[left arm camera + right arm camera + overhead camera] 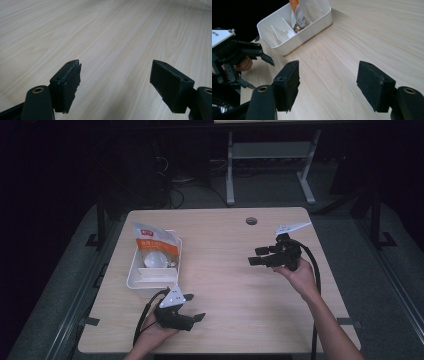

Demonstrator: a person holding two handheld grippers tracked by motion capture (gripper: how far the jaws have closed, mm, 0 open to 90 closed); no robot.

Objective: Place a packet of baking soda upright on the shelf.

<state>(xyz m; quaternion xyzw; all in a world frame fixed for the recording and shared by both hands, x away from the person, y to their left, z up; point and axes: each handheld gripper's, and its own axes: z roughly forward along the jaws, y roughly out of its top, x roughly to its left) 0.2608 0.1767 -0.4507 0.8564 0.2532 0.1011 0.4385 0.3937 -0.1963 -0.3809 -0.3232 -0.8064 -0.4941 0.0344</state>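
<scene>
Approach is the step in hand, I judge: right gripper (260,256), fingers spread and empty, aims across the bare surface (235,285) toward the orange pouch (156,245) propped in the white tray (131,275); next it must close in. Left gripper (192,312) waits, fingers spread. Count: two grippers, one pouch, one tray.

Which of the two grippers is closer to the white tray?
The left gripper, just below the white tray; the right gripper is farther across the table.
</scene>
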